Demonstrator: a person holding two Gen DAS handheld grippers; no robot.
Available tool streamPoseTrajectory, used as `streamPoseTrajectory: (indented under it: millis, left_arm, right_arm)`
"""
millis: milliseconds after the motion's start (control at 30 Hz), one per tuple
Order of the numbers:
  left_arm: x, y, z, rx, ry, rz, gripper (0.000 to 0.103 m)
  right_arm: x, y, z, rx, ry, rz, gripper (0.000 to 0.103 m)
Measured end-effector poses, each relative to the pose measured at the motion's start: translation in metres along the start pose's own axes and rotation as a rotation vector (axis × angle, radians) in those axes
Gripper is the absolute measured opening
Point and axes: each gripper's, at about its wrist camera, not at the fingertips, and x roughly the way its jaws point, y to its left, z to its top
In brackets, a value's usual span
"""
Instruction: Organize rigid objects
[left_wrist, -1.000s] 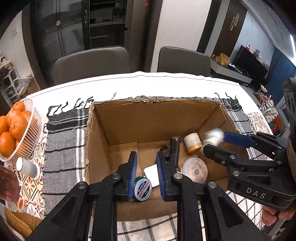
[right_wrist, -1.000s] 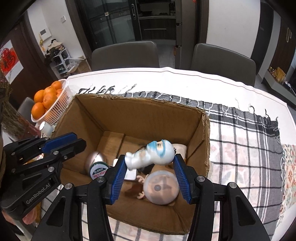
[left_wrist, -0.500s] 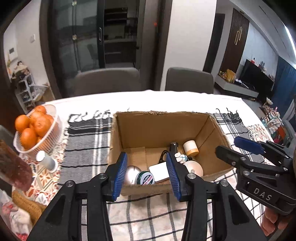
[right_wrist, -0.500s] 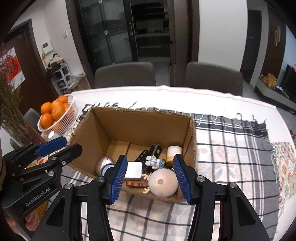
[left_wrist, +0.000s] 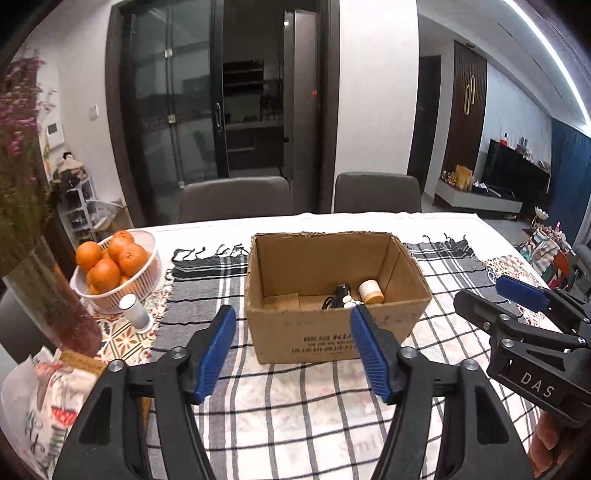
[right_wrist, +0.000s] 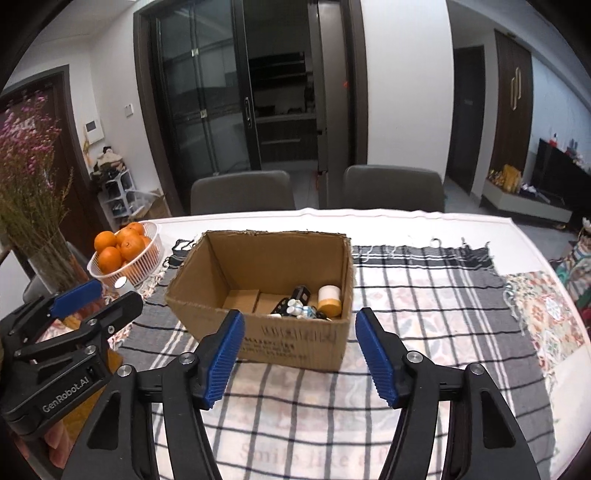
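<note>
An open cardboard box (left_wrist: 332, 332) (right_wrist: 288, 339) stands on the checked cloth at the table's middle. Inside it I see a white jar with a tan base (left_wrist: 370, 291) (right_wrist: 330, 299), a black object (left_wrist: 340, 293) (right_wrist: 298, 295) and a small white-and-blue figurine (right_wrist: 301, 311); the box's near wall hides the rest. My left gripper (left_wrist: 293, 350) is open and empty, held back from the box's near side. My right gripper (right_wrist: 301, 354) is open and empty, also short of the box. Each gripper shows in the other's view: the right one (left_wrist: 517, 306), the left one (right_wrist: 85, 302).
A white basket of oranges (left_wrist: 144, 280) (right_wrist: 147, 264) stands left of the box, with a small white cup (left_wrist: 133, 312) in front of it. A glass vase of dried flowers (left_wrist: 48, 299) (right_wrist: 48, 266) is at far left. Two grey chairs (left_wrist: 236, 199) stand behind the table.
The right gripper let the white-and-blue figurine go into the box. Both grippers pulled up and back from the box, and the left jaws opened wider.
</note>
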Motion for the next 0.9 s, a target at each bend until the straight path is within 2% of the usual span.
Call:
streamPoseTrajectory:
  millis: [67, 167, 233, 367, 433, 600, 733, 900]
  left_arm:
    - [-0.012, -0.001, -0.007, 0.001, -0.016, 0.006, 0.069]
    - [-0.028, -0.002, -0.02, -0.007, -0.046, 0.019, 0.079]
    - [-0.039, -0.003, -0.029, -0.016, -0.071, 0.022, 0.085]
    - [-0.054, -0.006, -0.045, -0.018, -0.098, 0.031, 0.093]
    - [-0.062, -0.006, -0.052, -0.015, -0.117, 0.032, 0.103]
    - [-0.079, -0.007, -0.068, -0.021, -0.158, 0.057, 0.103]
    - [-0.091, -0.007, -0.076, -0.011, -0.191, 0.109, 0.103]
    - [-0.105, -0.005, -0.084, -0.027, -0.21, 0.107, 0.103]
  right_arm:
    - [-0.012, 0.001, -0.01, -0.002, -0.021, -0.013, 0.069]
    - [-0.03, 0.003, -0.022, -0.009, -0.054, -0.036, 0.071]
    - [-0.04, 0.003, -0.028, -0.012, -0.075, -0.049, 0.078]
    - [-0.06, 0.004, -0.043, -0.012, -0.114, -0.073, 0.082]
    - [-0.067, 0.004, -0.05, -0.006, -0.121, -0.076, 0.083]
    - [-0.08, 0.002, -0.068, 0.009, -0.13, -0.086, 0.083]
    - [-0.089, 0.003, -0.079, 0.007, -0.14, -0.109, 0.083]
    - [-0.103, 0.004, -0.091, 0.018, -0.159, -0.122, 0.083]
